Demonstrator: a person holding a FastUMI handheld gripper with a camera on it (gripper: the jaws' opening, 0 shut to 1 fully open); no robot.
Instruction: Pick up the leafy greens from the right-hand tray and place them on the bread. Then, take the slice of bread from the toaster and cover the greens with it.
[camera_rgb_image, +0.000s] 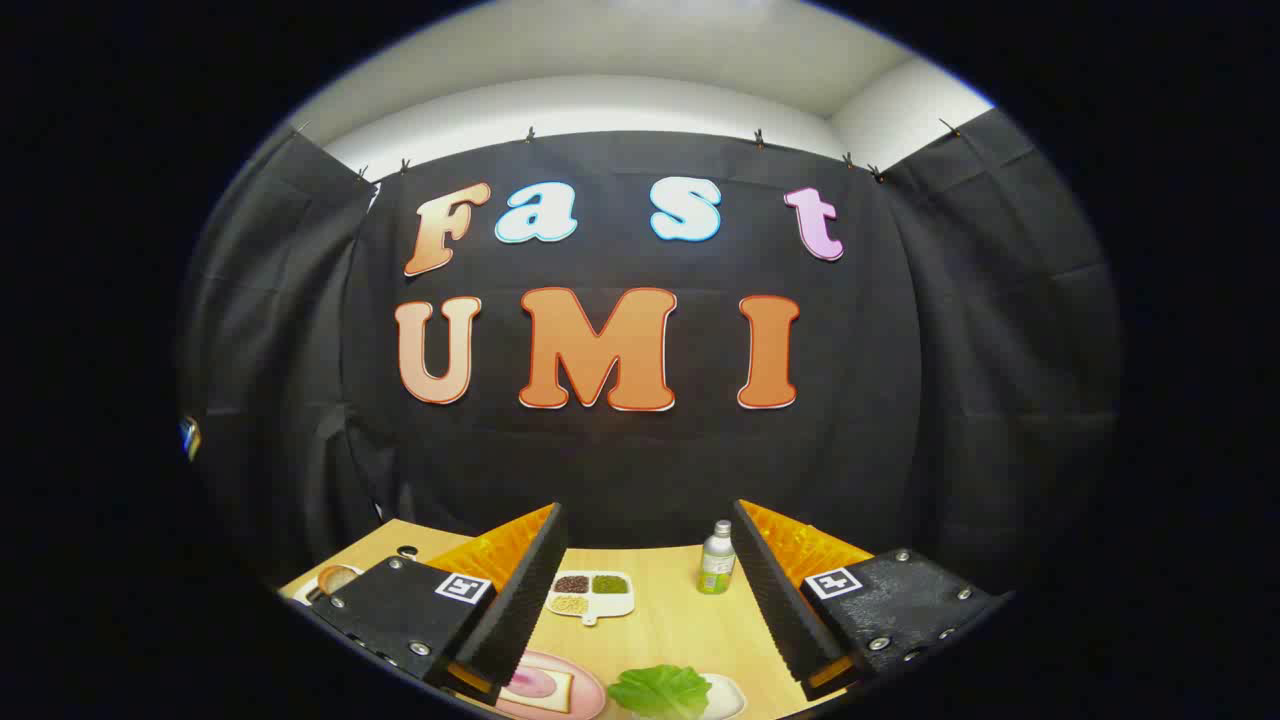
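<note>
Beyond the fingers, at twelve o'clock from the gripper (650, 600), a pale wooden tabletop (660, 620) spreads back to the black cloth wall (640, 470) of the booth. Spread wide and released, the gripper holds nothing, its two fingers well apart with the table's things showing between them. A round pink plate (590, 695) lies close in, at about seven o'clock from the gap's middle, beside the left finger, and bears a square slice of pale bread (545, 690) with a pink round of filling on it. Just beside the plate, at six o'clock between the fingers, sits the crinkled green leafy greens (660, 690) on a small white tray (728, 695); the greens touch neither finger. Farther off, at eleven o'clock, lies a white divided dish (590, 598) with dark, green and pale grains in its three compartments. A small clear bottle with a white cap and green label (716, 560) stands upright at one o'clock, just beside the right finger's inner face. Left of the left finger, a rounded brown-and-white thing (335, 578) peeps out; what it is cannot be told.
</note>
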